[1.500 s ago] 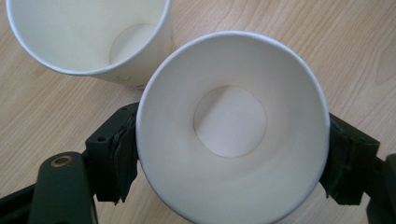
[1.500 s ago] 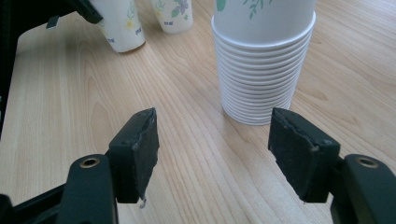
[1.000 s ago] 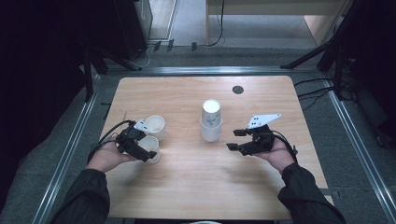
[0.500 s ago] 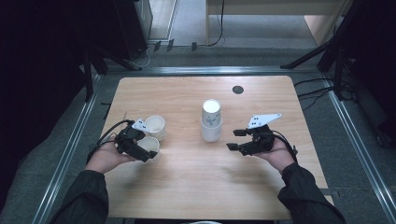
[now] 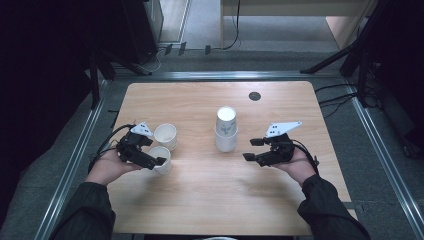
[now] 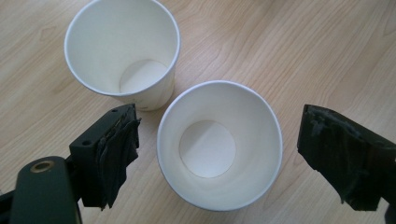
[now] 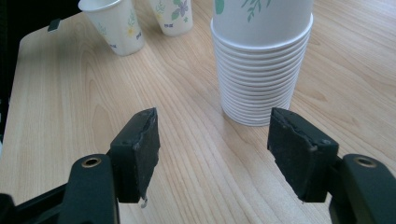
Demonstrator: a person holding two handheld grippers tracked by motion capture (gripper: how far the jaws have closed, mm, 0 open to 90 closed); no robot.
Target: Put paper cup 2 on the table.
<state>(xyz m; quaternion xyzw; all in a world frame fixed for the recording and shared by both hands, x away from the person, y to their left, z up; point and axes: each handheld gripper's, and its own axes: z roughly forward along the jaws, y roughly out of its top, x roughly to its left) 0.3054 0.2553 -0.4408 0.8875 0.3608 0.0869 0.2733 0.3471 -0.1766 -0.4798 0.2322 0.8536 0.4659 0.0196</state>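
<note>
Left gripper jaws apart around near cup, not touching, just opened wider, right gripper jaws apart before cup stack, floral print seen there.

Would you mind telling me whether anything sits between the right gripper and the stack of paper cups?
Nothing visible does: bare wooden table lies between the open right gripper and the stack of paper cups.

In the right gripper view the stack of cups is cut off by the top edge, its upper part out of frame. The two single cups near the tabletop's far corner lose their rims likewise (printed flower motifs partly lost). In the high view the near tabletop edge is hidden behind the sleeves; cup prints are too small to read.
</note>
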